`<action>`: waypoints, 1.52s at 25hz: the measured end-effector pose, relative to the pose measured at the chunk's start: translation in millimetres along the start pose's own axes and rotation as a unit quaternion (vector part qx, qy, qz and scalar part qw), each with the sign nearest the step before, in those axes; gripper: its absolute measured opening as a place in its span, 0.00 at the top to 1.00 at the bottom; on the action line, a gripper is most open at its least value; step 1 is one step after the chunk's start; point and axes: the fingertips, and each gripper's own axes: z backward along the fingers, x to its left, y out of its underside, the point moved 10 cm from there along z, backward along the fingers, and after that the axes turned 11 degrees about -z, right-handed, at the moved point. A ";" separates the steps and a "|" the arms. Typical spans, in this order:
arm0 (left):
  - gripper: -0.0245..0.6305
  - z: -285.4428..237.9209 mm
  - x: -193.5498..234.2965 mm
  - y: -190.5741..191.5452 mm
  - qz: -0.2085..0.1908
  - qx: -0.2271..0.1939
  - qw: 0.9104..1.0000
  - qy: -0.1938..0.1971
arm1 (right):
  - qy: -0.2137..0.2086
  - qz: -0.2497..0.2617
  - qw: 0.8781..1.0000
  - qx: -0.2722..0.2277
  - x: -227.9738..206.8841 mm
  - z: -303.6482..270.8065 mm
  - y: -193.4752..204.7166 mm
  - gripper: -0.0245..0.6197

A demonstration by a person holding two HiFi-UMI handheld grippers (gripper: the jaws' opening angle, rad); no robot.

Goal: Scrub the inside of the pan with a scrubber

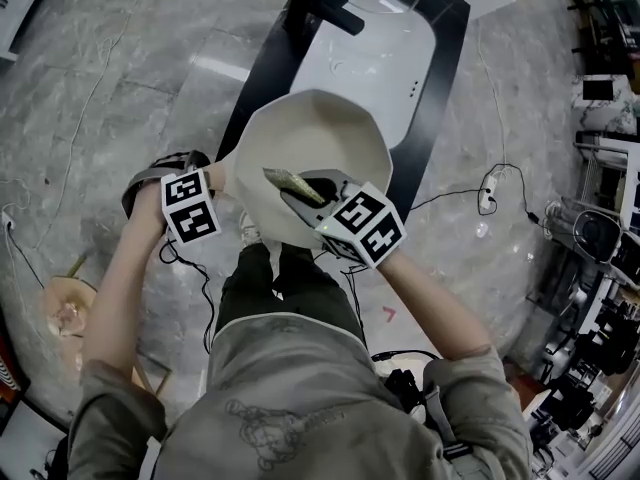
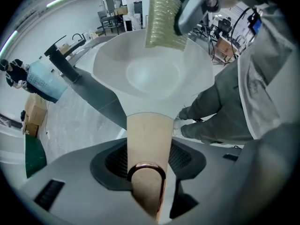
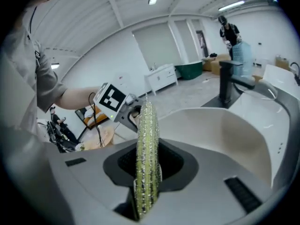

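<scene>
One pan (image 1: 318,143), pale and many-sided, is held in the air at the centre of the head view, above one white sink (image 1: 385,63) set in a dark frame at the top of the frame. One black tap (image 1: 322,10) stands at the sink's upper left edge.

There are two grippers, each with one marker cube. The left gripper (image 1: 212,190) sits left of centre in the head view, at the pan's left edge. In its own view the jaws are clamped on the pan's one tan handle (image 2: 147,137), which runs up the middle of the frame from between the dark pads to the bowl. One copper ring (image 2: 146,168) caps the near end of the handle.

The right gripper (image 1: 312,198) comes in from the lower right of the head view and reaches over the pan's near rim. Its jaws are closed on one scrubber (image 1: 292,182), a flat yellow-green pad. In the right gripper view the scrubber stands on edge between the pads, at the centre of the frame. It lies inside the pan, over the lower right part of the bowl. Whether it touches the pan's wall cannot be told.

One other person (image 3: 229,29) stands far off, at the upper right of the right gripper view.
</scene>
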 end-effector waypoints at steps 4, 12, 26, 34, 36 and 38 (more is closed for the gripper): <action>0.58 10.8 -1.5 -3.2 -0.002 -0.025 1.000 -0.012 | 0.040 -0.013 0.997 -0.059 -6.6 23.0 -6.9 0.85; 0.54 53.1 -12.3 -6.9 0.013 -0.073 0.996 -0.047 | 0.103 0.004 0.988 -0.113 -4.2 66.6 -29.3 0.85; 0.55 196.7 -5.0 -42.1 0.090 -0.287 0.933 -0.197 | 0.151 0.053 0.955 -0.249 33.5 145.0 -77.9 0.85; 0.75 270.1 -8.9 -67.8 0.085 -0.371 0.882 -0.279 | 0.144 0.051 0.932 -0.328 66.3 187.3 -104.7 0.85; 0.79 290.4 -10.0 -72.8 0.089 -0.404 0.860 -0.298 | 0.146 0.057 0.924 -0.348 76.3 198.6 -110.8 0.85; 0.83 308.9 -11.8 -75.9 0.094 -0.421 0.839 -0.331 | 0.149 0.066 0.915 -0.368 87.0 209.7 -115.0 0.85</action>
